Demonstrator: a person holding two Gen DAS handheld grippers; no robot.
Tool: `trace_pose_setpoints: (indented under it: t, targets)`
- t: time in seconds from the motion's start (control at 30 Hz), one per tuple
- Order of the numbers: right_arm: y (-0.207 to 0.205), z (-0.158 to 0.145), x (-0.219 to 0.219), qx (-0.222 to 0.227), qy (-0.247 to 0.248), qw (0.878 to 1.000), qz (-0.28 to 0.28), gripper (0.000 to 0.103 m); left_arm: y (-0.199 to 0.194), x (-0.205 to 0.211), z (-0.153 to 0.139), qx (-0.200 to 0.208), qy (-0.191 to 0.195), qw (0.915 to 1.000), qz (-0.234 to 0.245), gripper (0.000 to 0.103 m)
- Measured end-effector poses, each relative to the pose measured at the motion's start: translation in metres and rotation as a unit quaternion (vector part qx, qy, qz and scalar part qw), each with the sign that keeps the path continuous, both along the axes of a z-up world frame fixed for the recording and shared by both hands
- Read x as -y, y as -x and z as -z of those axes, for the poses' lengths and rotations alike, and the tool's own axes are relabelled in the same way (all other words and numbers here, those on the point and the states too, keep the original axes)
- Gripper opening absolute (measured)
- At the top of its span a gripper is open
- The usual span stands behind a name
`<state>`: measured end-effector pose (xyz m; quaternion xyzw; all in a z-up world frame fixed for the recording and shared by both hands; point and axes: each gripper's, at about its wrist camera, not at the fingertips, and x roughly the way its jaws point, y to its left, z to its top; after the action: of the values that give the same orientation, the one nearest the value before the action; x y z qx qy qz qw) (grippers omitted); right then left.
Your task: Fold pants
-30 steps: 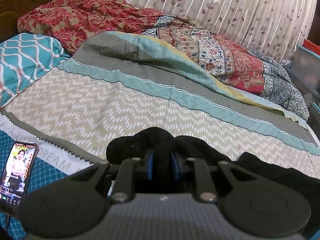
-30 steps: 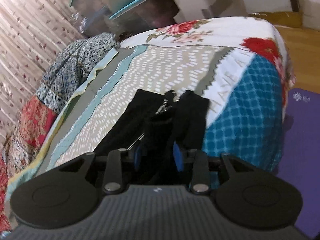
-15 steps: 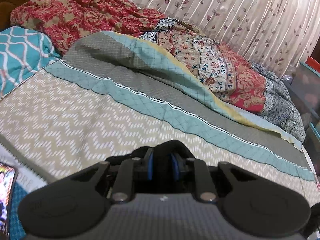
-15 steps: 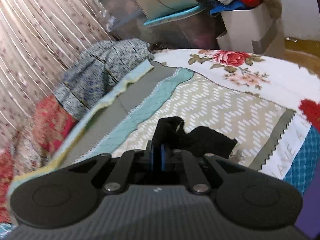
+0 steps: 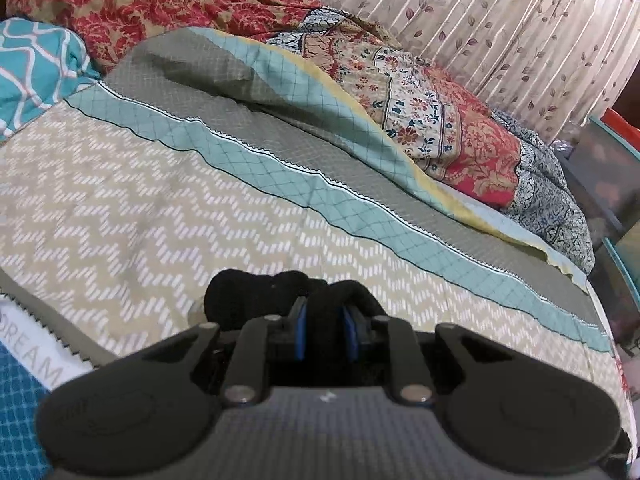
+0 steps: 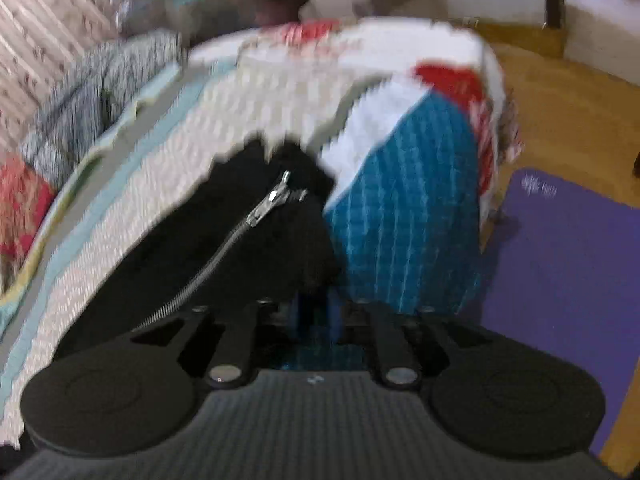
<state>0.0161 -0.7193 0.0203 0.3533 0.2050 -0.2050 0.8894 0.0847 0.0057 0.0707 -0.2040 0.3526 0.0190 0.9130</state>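
1. L gripper (image 5: 323,330) is sitting low at the front of the left wrist view, pointing across the bed (image 5: 160,200) toward the far bedding.
2. Its blue pads (image 5: 301,332) are standing close together, clamping a raised fold of the black pants (image 5: 256,296); the cloth is bulging up between and just left of the fingers.
3. That bunched part of the pants is resting on the beige zigzag-print bedspread, near the bed's front edge, beside the white band w/ lettering (image 5: 40,356).
4. Behind it, a teal diamond-stitched stripe (image 5: 280,176) is running diagonally across the cover; a rumpled red floral quilt (image 5: 160,0) and a patterned blanket (image 5: 440,120) are lying farther back, w/ a leaf-print curtain (image 5: 500,20) hanging beyond.
5. A teal-and-white pillow (image 5: 32,68) is lying at far left.
6. R gripper (image 6: 316,312) is showing in a motion-blurred right wrist view, near the bed's corner.
7. Its jaws have just been opening and are now standing apart; the blue-lined gap looks free of cloth, though blur is making contact hard to judge.
8. The pants' other end is lying flat just ahead and left of the R fingers, a silver zipper (image 6: 256,216) running diagonally across it w/ the pull at its far end.
9. Beside that end, the blue-checked part of the cover is draping over the bed corner; a purple mat (image 6: 560,280) is lying on the wood floor (image 6: 560,100) at right.
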Motion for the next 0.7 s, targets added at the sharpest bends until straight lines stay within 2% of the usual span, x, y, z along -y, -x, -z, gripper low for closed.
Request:
trace_pose_setpoints:
  t: [0.07,0.13,0.27,0.33,0.37,0.4,0.5,0.6,0.7]
  targets:
    - [0.006,-0.014,-0.002,0.025,0.044,0.998,0.028,0.054,0.006,0.0,-0.004,0.005,-0.003,1.0,0.0,0.017]
    - [0.005,-0.022,-0.004,0.038,0.074,0.996,0.022,0.054,0.01,-0.001,-0.009,0.008,-0.004,1.0,-0.003,0.017]
    - [-0.02,-0.01,-0.003,-0.015,0.104,0.994,-0.011,0.054,0.013,-0.001,-0.014,0.012,-0.002,0.9999,-0.006,0.017]
    - [-0.025,0.001,0.007,-0.025,0.068,0.997,-0.018,0.052,0.014,0.001,-0.017,0.013,-0.004,0.9999,-0.006,0.017]
    - [-0.023,0.005,0.01,-0.008,0.041,0.999,-0.028,0.026,0.015,0.002,-0.018,0.014,-0.005,0.9999,-0.006,0.017]
    - [-0.022,0.005,0.009,0.006,0.029,0.999,-0.039,0.013,0.015,0.002,-0.02,0.015,-0.007,0.9998,-0.006,0.017]
    - [-0.014,-0.014,0.0,0.025,0.079,0.996,-0.037,0.01,0.016,0.0,-0.024,0.018,-0.008,0.9998,-0.009,0.017]
    - [-0.016,-0.047,0.008,0.078,0.074,0.993,-0.042,0.009,0.011,-0.004,-0.025,0.018,-0.005,0.9997,-0.014,0.017]
    - [-0.047,-0.084,0.014,0.113,0.07,0.99,-0.052,0.008,0.0,-0.008,-0.027,0.026,-0.01,0.9994,-0.021,0.017]
